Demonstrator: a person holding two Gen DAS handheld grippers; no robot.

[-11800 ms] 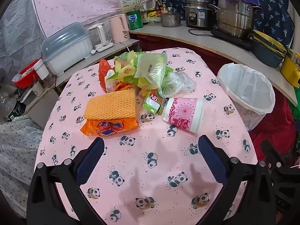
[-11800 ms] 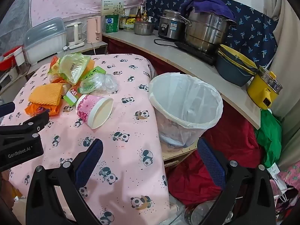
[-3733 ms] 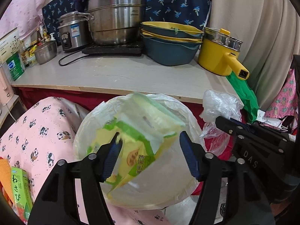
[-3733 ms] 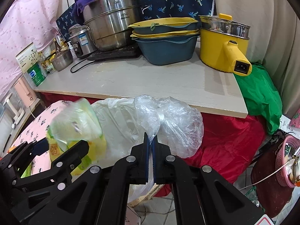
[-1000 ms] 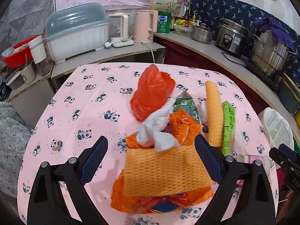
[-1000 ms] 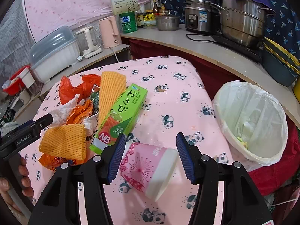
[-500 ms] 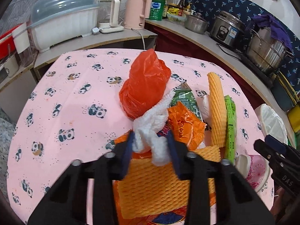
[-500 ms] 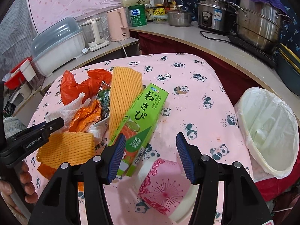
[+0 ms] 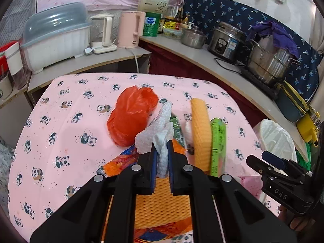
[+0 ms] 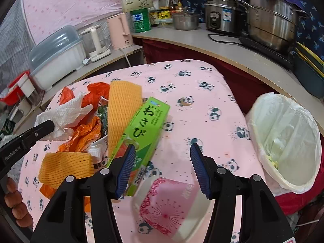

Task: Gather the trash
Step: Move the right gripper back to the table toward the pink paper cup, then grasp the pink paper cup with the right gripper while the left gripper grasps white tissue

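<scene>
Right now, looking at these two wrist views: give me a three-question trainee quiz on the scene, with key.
1. True or false: the left hand-held gripper is shut on the crumpled white paper towel.
2. What lies below the open jaws of the right hand-held gripper? A) red plastic bag B) pink paper cup C) green wasabi box
3. Fill in: the white-lined trash bin stands at the table's ___ edge in the right wrist view.

Key: 1 true. 2 B, the pink paper cup lying on its side, not gripped. 3 right.
</scene>
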